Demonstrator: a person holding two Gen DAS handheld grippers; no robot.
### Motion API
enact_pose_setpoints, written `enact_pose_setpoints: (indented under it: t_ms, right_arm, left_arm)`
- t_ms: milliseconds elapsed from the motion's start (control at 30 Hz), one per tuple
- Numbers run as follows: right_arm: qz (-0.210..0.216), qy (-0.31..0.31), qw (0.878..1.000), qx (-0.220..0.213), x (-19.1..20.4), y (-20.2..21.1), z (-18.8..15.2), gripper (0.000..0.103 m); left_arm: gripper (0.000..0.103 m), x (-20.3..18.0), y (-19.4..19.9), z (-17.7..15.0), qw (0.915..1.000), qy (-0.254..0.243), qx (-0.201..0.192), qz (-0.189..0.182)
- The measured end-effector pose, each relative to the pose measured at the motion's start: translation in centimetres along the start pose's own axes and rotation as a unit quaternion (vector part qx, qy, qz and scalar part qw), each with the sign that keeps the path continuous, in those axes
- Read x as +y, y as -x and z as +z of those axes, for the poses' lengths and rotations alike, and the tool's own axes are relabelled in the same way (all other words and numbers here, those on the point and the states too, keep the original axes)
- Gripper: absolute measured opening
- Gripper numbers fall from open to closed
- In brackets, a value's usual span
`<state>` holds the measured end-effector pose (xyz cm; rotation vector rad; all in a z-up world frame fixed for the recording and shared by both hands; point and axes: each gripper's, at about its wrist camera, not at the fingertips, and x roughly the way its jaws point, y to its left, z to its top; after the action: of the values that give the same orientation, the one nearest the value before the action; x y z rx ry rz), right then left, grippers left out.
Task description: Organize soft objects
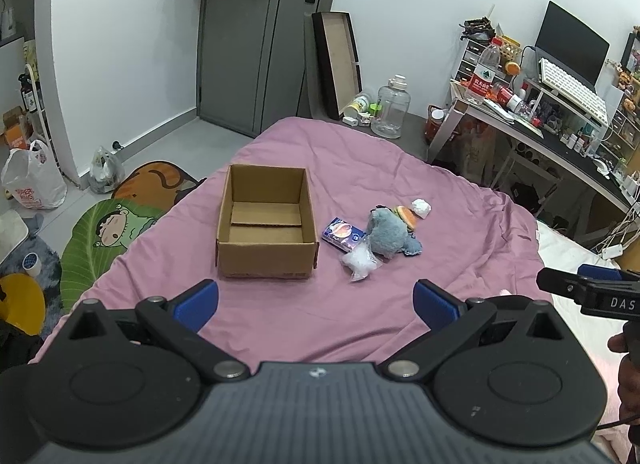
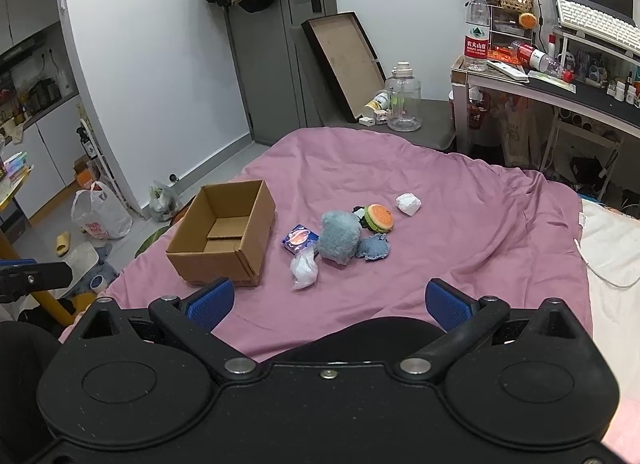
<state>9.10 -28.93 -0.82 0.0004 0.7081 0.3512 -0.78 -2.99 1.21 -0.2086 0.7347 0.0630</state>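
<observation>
- Two grippers, left gripper (image 1: 315,300) and right gripper (image 2: 328,302), hover over a pink bedspread (image 2: 460,223), fingers spread wide, holding nothing.
- Soft objects lie clustered mid-bed: blue plush (image 2: 339,242), burger toy (image 2: 380,217), tissue pack (image 2: 298,238), beside an open cardboard box (image 2: 224,236).
- Cluttered desk (image 2: 560,83) stands at the right; grey door (image 2: 268,55) behind.

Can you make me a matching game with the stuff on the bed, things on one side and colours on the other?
Things:
1. cardboard box
2. fluffy plush toy
3. crumpled paper ball
4. bed sheet

Colours:
A. white
B. pink
C. brown
D. blue-grey

Pairs: 1-C, 2-D, 3-A, 4-B
</observation>
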Motion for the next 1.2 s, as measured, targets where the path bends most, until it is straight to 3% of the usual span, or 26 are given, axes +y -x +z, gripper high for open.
enact_pose_setpoints:
  t_ms: [1200]
  right_arm:
    - [0.016,0.009,1.000,0.008,0.11,-0.30,0.13,0.103]
  left_arm:
    - [0.103,-0.11,-0.43,0.19,0.9999,0.004,0.004,0.009]
